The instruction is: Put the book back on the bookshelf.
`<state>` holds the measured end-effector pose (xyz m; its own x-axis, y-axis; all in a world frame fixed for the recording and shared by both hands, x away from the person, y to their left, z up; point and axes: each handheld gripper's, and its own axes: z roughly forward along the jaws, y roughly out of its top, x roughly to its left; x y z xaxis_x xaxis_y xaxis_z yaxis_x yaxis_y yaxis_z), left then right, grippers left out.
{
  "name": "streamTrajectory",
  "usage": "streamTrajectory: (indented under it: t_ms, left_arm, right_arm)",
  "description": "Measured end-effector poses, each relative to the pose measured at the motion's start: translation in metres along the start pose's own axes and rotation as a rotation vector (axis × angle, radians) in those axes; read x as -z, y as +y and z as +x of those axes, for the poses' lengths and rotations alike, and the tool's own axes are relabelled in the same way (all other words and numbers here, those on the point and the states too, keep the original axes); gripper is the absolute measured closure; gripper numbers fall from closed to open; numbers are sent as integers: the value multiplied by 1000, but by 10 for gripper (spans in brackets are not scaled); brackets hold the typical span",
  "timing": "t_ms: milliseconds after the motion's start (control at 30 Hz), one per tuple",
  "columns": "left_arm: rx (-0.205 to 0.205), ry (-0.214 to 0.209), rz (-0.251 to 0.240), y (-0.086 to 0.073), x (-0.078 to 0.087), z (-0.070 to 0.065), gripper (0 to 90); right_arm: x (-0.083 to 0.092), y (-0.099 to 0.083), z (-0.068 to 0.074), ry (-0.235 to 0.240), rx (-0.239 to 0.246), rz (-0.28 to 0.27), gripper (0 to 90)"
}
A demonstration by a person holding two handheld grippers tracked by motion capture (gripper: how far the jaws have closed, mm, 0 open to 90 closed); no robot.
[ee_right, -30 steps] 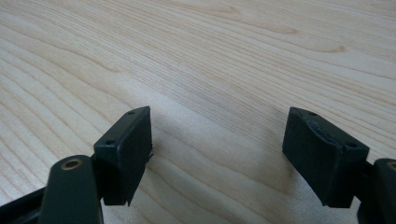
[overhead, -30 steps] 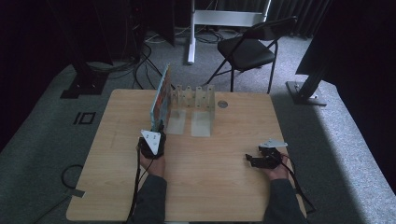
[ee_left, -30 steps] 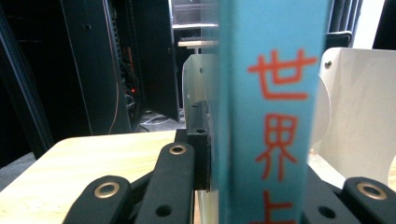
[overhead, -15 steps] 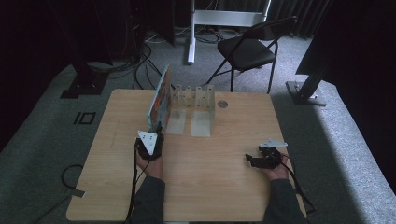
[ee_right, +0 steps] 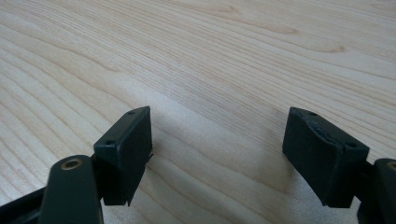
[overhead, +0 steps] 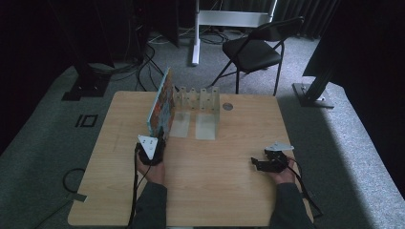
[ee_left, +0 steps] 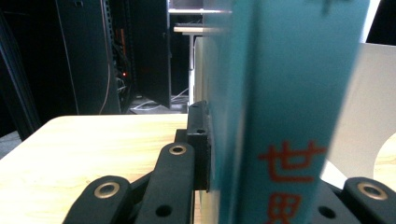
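A thin book (overhead: pixel 161 100) with a colourful cover stands on edge on the wooden table (overhead: pixel 215 191), leaning at the left end of a clear slotted rack (overhead: pixel 198 101). My left gripper (overhead: pixel 159 135) is shut on the near end of the book. In the left gripper view the teal spine with red characters (ee_left: pixel 280 116) sits between the jaws, the left pad (ee_left: pixel 198 140) pressed flat against it. My right gripper (overhead: pixel 256 164) rests low on the table at the right, apart from the book. Its jaws (ee_right: pixel 219 154) stand open with bare wood between them.
The rack has several upright dividers and stands at the table's far middle. A round cable hole (overhead: pixel 227 106) lies just right of it. Beyond the table stand a black folding chair (overhead: pixel 253 50) and stand bases; cables lie on the carpet.
My left hand has edged slightly to the left with the book still held. The right hand has stayed put.
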<state>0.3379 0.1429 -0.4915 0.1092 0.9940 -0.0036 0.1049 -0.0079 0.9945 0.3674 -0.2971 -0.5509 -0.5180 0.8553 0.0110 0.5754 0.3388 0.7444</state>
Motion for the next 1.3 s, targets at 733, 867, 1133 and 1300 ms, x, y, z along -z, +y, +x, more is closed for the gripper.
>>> streamTrajectory:
  t_ms: [733,867,1133,1300]
  left_arm:
    - [20,-4,18,-4,4,6,805]
    - [23,-7,21,-5,5,7,805]
    - [27,-11,24,-6,6,7,804]
    - [30,-14,21,-7,7,9,800]
  right_arm:
    - [0,0,0,-1,1,1,239]
    - [0,0,0,-1,1,1,239]
    - [0,0,0,-2,1,1,239]
    - [0,0,0,-2,1,1,238]
